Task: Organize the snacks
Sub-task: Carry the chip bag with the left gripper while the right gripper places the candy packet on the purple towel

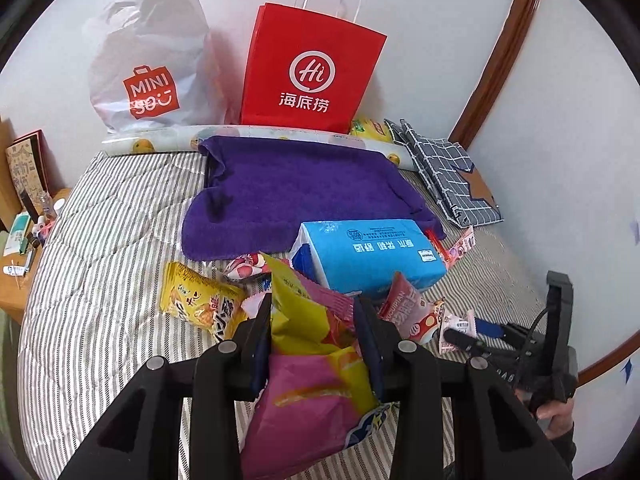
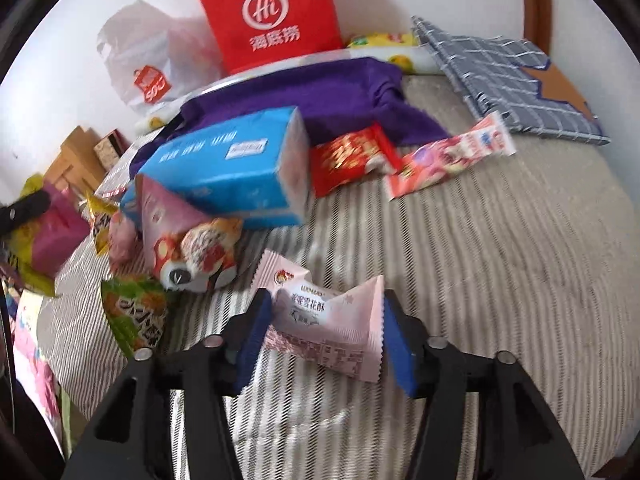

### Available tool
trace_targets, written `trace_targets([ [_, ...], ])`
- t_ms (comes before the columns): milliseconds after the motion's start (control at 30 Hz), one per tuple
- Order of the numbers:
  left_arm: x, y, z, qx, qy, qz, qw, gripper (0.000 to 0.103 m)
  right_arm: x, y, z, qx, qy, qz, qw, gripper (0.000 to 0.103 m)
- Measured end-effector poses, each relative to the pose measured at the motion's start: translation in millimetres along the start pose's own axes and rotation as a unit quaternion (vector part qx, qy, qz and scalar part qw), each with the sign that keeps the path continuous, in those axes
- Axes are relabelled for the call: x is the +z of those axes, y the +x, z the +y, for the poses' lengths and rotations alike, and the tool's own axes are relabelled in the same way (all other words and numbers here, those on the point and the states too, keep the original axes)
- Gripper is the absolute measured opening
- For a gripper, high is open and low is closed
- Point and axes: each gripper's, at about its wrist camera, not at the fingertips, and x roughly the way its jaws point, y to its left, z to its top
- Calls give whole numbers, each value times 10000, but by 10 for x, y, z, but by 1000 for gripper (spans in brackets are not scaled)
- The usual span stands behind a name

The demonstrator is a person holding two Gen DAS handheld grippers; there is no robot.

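Left tool: our left tool (image 1: 316, 332) is clamped on a crinkly yellow-and-pink foil snack bag (image 1: 312, 364), which stands up between the pads, long axis running away from us along the fingers.

Right tool: our right tool (image 2: 324, 332) brackets a small pale pink sweet wrapper with serrated ends (image 2: 324, 320). Both blue pads (image 2: 398, 344) look to touch its ends, so we judge it gripped, though blur makes the contact hard to confirm. Its long axis lies crosswise, pad to pad.

Loose snacks: just beyond on the striped bed quilt (image 2: 500, 272) sit a pink mushroom-print packet (image 2: 188, 240) and a green patterned packet (image 2: 134, 316). Left of the left tool lies a yellow chip packet (image 1: 200, 300).

Middle ground: a blue soft tissue pack (image 1: 368, 256) rests on the edge of a purple towel (image 1: 304, 196).

Far end: a red paper carrier bag with white handles (image 1: 312, 72) and a grey plastic shopping bag (image 1: 148, 64) stand against the wall. We guess the red bag is the likeliest home for the snacks, straight ahead of the left tool and the nearer reach for it.

Only on the right view: a red gold-print sachet (image 2: 352, 160) and a long pink-and-white strip packet (image 2: 452, 156), behind the tissue pack.

Only on the left view: the wooden bedside desk (image 1: 24, 280) with small bottles.
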Motion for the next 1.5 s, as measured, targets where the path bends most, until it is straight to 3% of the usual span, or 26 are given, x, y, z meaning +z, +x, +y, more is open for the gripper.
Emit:
trace_targets([
  [100,16,26,11,-19,-15,9,10000,36,-26,21,69,-182,-85,-133,9997,58],
  [167,26,40,24,-43,-25,22,10000,36,-34,17,106,-262,-188,-208,9993,45],
  [400,89,34,35,-114,-24,5,9999,36,-9,-152,72,55,-18,-347,9994,25],
  [733,282,17,-162,-420,135,-74,9990,36,186,-592,58,-170,36,-758,9970,24],
  [1000,523,85,-357,-514,246,-144,9983,36,697,-953,176,-10,32,-1327,9912,24],
  [1500,1078,254,-331,-163,359,-309,9987,36,1661,-786,392,53,-217,-1591,9870,24],
])
